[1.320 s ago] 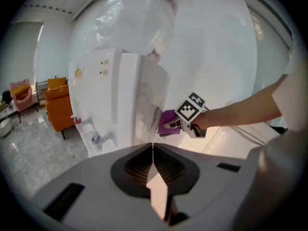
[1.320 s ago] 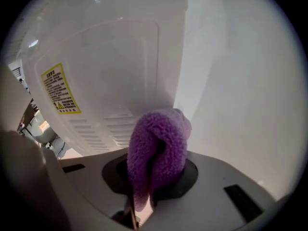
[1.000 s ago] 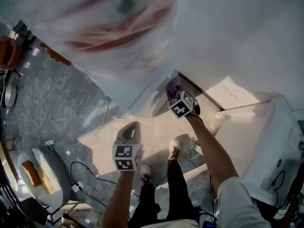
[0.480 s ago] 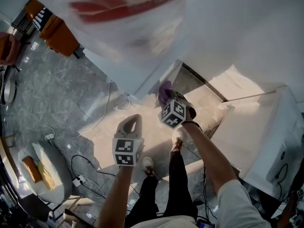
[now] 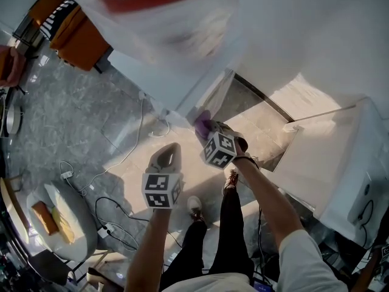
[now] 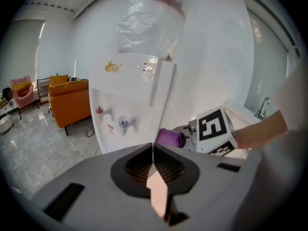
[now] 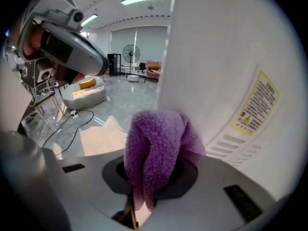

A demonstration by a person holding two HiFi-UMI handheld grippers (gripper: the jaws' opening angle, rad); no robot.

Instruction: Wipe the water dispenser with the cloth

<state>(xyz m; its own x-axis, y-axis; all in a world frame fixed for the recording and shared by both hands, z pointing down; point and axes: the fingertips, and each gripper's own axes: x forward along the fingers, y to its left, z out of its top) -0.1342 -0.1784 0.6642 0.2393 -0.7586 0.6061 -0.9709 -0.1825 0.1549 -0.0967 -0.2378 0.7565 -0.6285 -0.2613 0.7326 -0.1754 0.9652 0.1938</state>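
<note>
Our right tongs (image 7: 151,177) are clamped on the purple cloth (image 7: 156,138). Its bunched fold sticks out past the tips and sits at the white side wall of the water dispenser (image 7: 226,71). We cannot tell whether it presses on the wall or only lies just beside it. A yellow label (image 7: 255,107) sits on that wall at 2 o'clock from the cloth.

Our left tongs (image 6: 153,150) are closed with nothing between them. In the head view they hang in the air at about 8 o'clock from the right ones, and they point toward the dispenser's front, where the two taps (image 6: 123,123) show.

We judge the step in hand to be wiping the side panel, low down near the front corner. The next move calls for firm contact, a sweep along the panel, then a turn round the corner to the tap face.
</note>
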